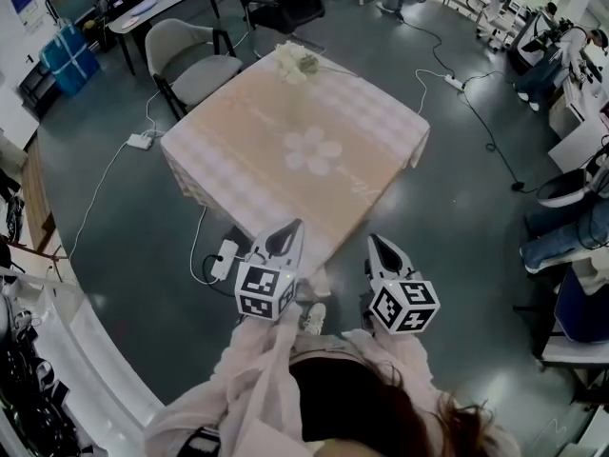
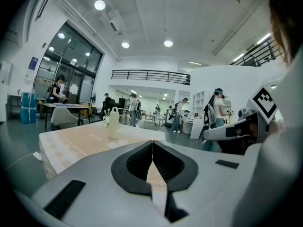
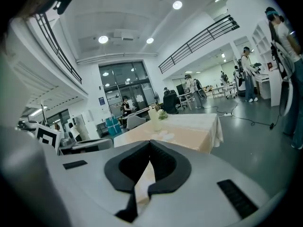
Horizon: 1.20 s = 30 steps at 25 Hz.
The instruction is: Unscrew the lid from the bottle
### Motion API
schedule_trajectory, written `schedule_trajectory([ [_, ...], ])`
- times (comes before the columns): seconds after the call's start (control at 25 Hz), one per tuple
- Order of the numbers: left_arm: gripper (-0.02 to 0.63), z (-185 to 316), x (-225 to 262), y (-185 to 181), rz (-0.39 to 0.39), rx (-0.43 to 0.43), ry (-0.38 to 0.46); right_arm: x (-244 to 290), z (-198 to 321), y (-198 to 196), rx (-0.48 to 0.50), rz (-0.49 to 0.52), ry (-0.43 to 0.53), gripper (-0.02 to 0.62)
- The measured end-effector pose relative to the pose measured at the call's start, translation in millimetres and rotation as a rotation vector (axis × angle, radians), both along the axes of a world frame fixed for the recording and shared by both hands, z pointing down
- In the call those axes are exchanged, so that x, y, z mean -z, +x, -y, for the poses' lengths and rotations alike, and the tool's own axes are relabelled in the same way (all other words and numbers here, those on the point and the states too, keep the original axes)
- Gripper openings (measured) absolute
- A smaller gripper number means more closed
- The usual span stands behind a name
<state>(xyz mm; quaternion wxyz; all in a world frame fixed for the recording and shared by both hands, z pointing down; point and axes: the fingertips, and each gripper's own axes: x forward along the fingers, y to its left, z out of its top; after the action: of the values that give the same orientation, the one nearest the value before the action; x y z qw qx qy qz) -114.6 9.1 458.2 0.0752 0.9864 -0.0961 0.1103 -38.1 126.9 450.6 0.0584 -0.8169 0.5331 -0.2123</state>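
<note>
A pale cream bottle (image 1: 288, 63) stands upright near the far edge of a table (image 1: 238, 174) covered with a pink cloth. It also shows far off in the left gripper view as the bottle (image 2: 112, 123) and in the right gripper view as the bottle (image 3: 155, 120). My left gripper (image 1: 291, 228) and right gripper (image 1: 375, 244) hover side by side off the table's near corner, well short of the bottle. Both are shut with nothing between them: the left gripper (image 2: 152, 143) and the right gripper (image 3: 150, 142) each show jaws meeting at the tips.
A small flower bunch (image 1: 306, 62) lies beside the bottle. A grey chair (image 1: 195, 65) stands behind the table's left side. Power strips (image 1: 225, 256) and cables lie on the floor. Blue bins (image 1: 68, 55) sit at the far left, and people sit at desks on the right.
</note>
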Motion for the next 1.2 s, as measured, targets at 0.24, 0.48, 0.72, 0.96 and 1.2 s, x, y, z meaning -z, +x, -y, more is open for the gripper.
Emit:
schedule_trajectory([
  [0.24, 0.026, 15.3, -6.4, 18.8, 0.013, 0.003, -0.008, -7.2, 15.5, 21.6, -0.004, 0.015, -0.009, 0.012],
  [0.48, 0.026, 20.0, -15.2, 24.3, 0.025, -0.003, -0.017, -15.0, 23.0, 24.8, 0.000, 0.025, -0.013, 0.012],
  [0.72, 0.026, 13.8, -15.5, 33.2, 0.017, -0.032, -0.021, -17.1, 15.0, 27.2, -0.022, 0.021, -0.019, 0.012],
  [0.96, 0.026, -1.7, -16.7, 35.7, 0.021, -0.068, -0.026, -19.3, -1.5, 26.9, -0.057, 0.028, -0.026, 0.012],
  [1.2, 0.026, -15.5, -18.4, 33.8, 0.025, -0.088, -0.040, -21.7, -13.8, 24.0, -0.074, 0.036, -0.035, 0.012],
])
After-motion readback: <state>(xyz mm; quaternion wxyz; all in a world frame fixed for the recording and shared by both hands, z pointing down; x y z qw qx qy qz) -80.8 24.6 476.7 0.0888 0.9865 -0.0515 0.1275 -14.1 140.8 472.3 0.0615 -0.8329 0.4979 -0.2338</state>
